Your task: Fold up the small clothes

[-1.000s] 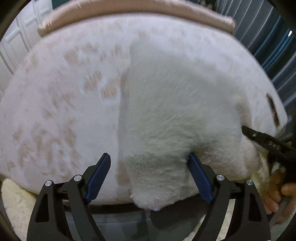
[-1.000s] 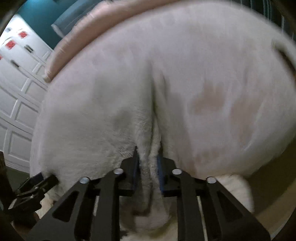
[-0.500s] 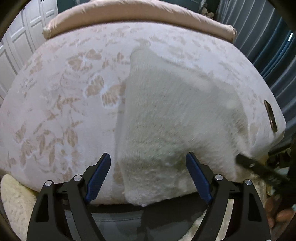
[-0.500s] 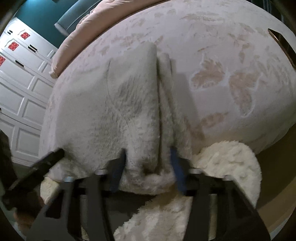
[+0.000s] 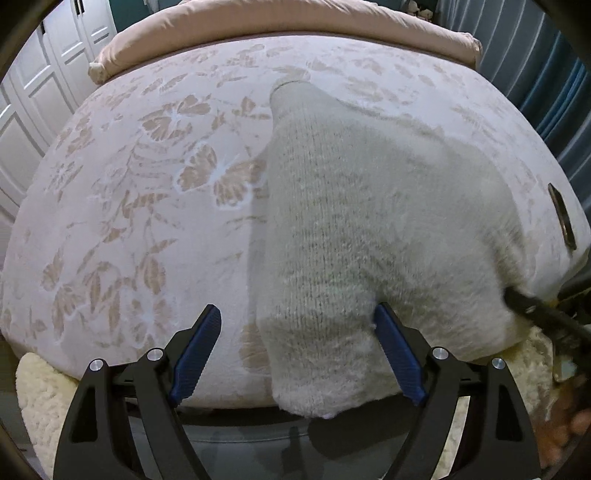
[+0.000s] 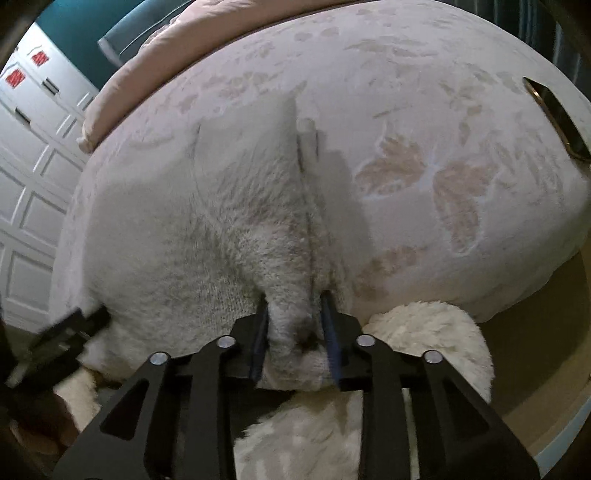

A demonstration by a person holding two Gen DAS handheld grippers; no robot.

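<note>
A white fuzzy knitted sweater (image 5: 369, 221) lies on the bed, its near hem hanging over the bed's front edge. My left gripper (image 5: 295, 310) stands wide open over the hem's left corner, and only its right pad brushes the knit. My right gripper (image 6: 294, 301) has a bunched fold of the sweater (image 6: 221, 240) between its blue pads at the garment's right edge. Its jaws are opening, and the fold still fills the gap. Each gripper shows at the side of the other's view: the right gripper (image 5: 532, 314) and the left gripper (image 6: 66, 332).
The bed cover (image 5: 147, 184) is pale with a tan leaf pattern. A pink bolster (image 5: 280, 22) runs along the far side. A dark phone (image 6: 554, 118) lies near the bed's right edge. A fluffy cream rug (image 6: 424, 332) sits on the floor below. White panelled doors (image 6: 29, 184) stand to the left.
Both views have drawn back from the bed and sharpened. The right gripper's pads stand further apart around the fold than a second ago. The left gripper stays open over the hem.
</note>
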